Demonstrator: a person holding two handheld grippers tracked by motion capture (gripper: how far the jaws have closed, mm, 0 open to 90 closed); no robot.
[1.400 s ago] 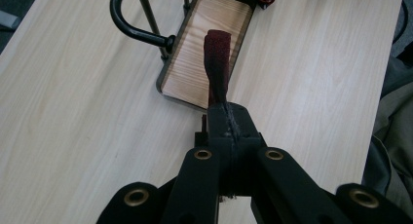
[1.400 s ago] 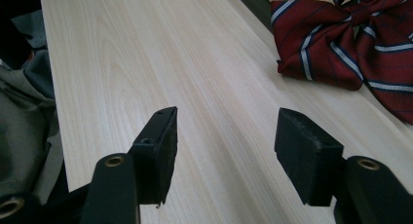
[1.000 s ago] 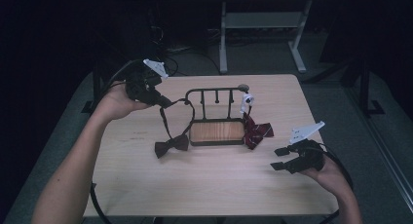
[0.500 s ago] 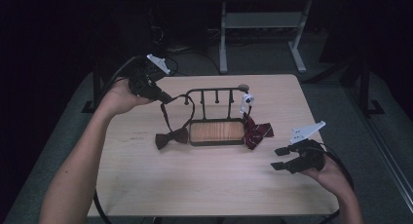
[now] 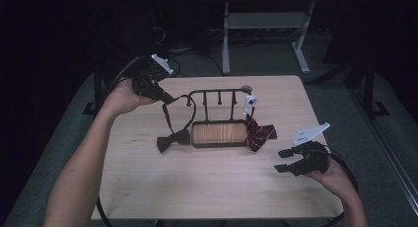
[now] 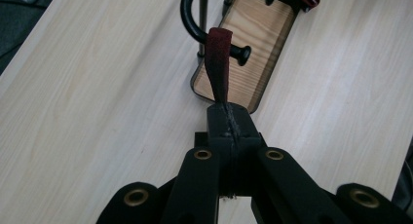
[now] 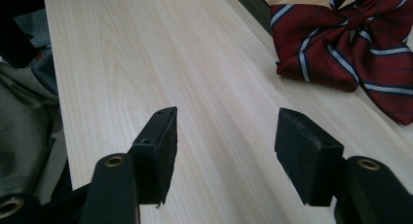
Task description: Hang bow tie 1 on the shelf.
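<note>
A black wire rack (image 5: 219, 93) with a wooden base (image 5: 219, 133) stands mid-table. My left gripper (image 5: 165, 95) is at the rack's left end, shut on the dark red strap (image 6: 218, 63) of a dark bow tie (image 5: 173, 139). The bow itself lies on the table by the base's left corner. In the left gripper view the strap runs taut from the jaws (image 6: 229, 112) up to the rack's curved end bar (image 6: 191, 24), beside a peg (image 6: 242, 52). My right gripper (image 5: 282, 160) hovers low over the table's front right, open with nothing between the pads (image 7: 226, 141).
A red striped bow tie (image 5: 260, 133) (image 7: 350, 44) lies against the rack's right end, under a small white tag (image 5: 250, 102) on the rack. The table edge (image 5: 315, 113) runs close to the right hand. A white desk frame (image 5: 266, 24) stands behind the table.
The left gripper has carried the strap a little up and toward the rack's left end. The dark bow has slid slightly toward the far side. The right gripper has stayed put.
</note>
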